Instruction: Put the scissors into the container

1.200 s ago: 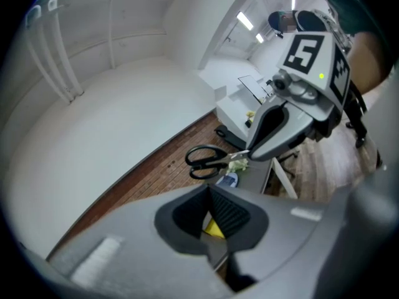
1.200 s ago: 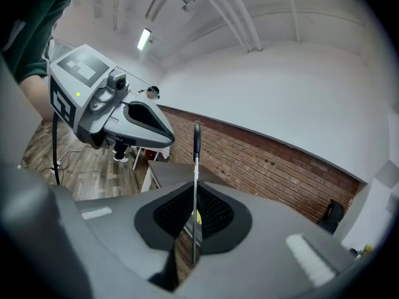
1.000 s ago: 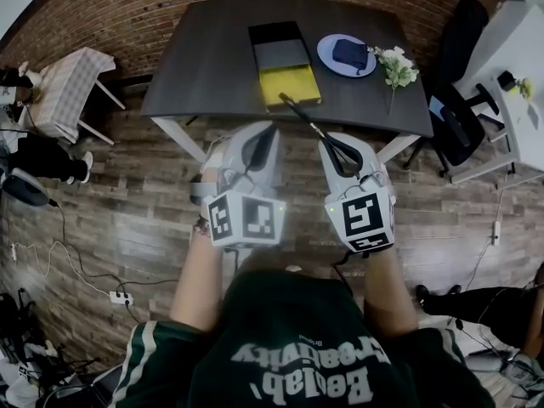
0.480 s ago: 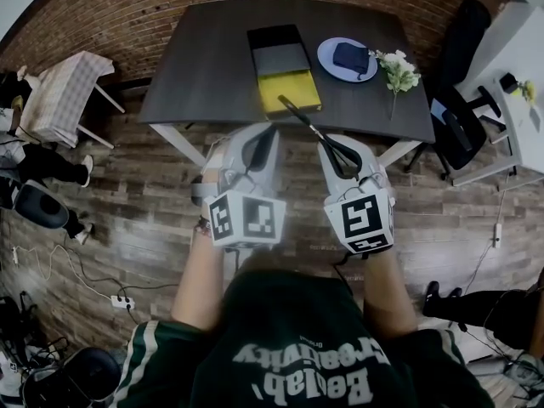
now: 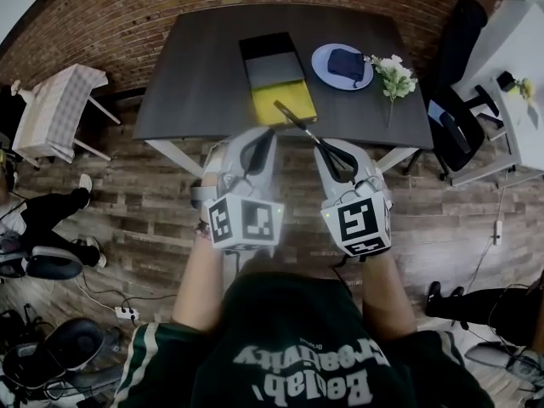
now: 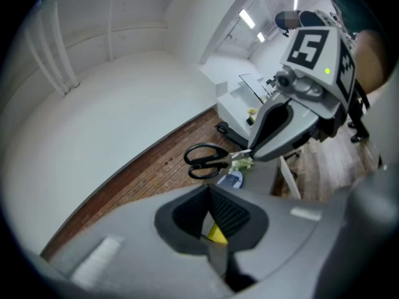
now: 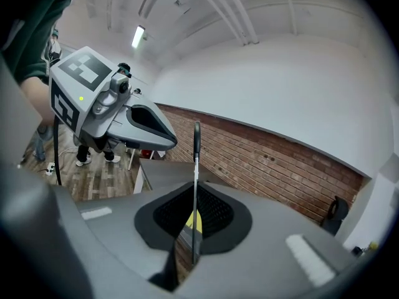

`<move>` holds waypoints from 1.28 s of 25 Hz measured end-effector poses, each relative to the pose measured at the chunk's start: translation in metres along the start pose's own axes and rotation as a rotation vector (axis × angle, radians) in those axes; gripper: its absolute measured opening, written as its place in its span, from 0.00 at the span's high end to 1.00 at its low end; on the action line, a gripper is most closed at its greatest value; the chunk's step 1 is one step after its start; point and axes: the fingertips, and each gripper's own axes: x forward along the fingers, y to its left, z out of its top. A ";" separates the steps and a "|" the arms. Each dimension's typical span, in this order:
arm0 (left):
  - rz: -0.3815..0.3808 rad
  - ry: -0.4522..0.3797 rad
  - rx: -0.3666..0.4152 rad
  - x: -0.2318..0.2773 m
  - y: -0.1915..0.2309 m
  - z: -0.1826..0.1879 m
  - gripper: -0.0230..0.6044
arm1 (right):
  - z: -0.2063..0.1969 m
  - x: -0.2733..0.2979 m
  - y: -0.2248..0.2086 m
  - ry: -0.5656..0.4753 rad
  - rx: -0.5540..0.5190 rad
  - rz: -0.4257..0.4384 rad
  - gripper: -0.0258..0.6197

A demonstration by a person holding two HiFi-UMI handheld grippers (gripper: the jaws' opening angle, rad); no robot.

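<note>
The person is holding both forearms out ahead, side by side, each one pointing toward the table (image 5: 204,75) and tipping slightly downward. The right hand-held gripper (image 5: 331,151) is clamping the scissors (image 5: 302,124) by the blades. The left hand-held gripper (image 5: 265,134) is carrying nothing, its jaws drawn together.

The scissors are closed, with metal blades and black loop handles. They are sticking out far and leftward from the jaws, up in the air at the table's near edge. Seen from above, their far end is lying over the yellow near end of the container (image 5: 274,73), a long tray on the table with grey and black sections beyond.

The head view is showing them only as a thin dark rod. The left gripper view is showing the scissors (image 6: 206,161) side-on, both loops plain. The right gripper view is catching the scissors (image 7: 196,167) edge-on, a narrow upright strip between the pads.
</note>
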 end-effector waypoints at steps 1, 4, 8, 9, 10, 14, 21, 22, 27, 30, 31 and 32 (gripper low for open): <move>-0.003 -0.003 -0.005 0.003 0.002 -0.001 0.96 | 0.000 0.003 -0.002 0.001 0.003 0.000 0.93; -0.013 0.001 -0.006 0.012 0.007 -0.007 0.96 | 0.000 0.013 -0.008 0.007 0.010 -0.004 0.93; -0.024 -0.002 -0.008 0.025 0.019 -0.010 0.96 | 0.004 0.028 -0.016 0.018 0.014 -0.010 0.93; -0.026 -0.005 -0.008 0.028 0.023 -0.010 0.96 | 0.005 0.031 -0.017 0.019 0.016 -0.012 0.93; -0.028 -0.007 -0.008 0.031 0.026 -0.010 0.96 | 0.006 0.034 -0.019 0.021 0.016 -0.013 0.93; -0.038 -0.017 0.002 0.044 0.037 -0.012 0.96 | 0.007 0.047 -0.028 0.025 0.025 -0.024 0.93; -0.051 -0.034 -0.002 0.067 0.059 -0.020 0.96 | 0.014 0.072 -0.041 0.037 0.034 -0.044 0.93; -0.054 -0.035 -0.002 0.070 0.061 -0.021 0.96 | 0.015 0.076 -0.042 0.038 0.033 -0.046 0.93; -0.068 -0.042 0.003 0.084 0.071 -0.027 0.96 | 0.015 0.090 -0.050 0.050 0.039 -0.060 0.93; -0.074 -0.049 0.002 0.092 0.077 -0.031 0.96 | 0.016 0.100 -0.053 0.051 0.039 -0.066 0.93; -0.075 -0.050 0.002 0.094 0.079 -0.032 0.96 | 0.017 0.103 -0.054 0.052 0.038 -0.067 0.93; -0.076 -0.052 0.004 0.097 0.081 -0.034 0.96 | 0.018 0.107 -0.056 0.053 0.036 -0.069 0.93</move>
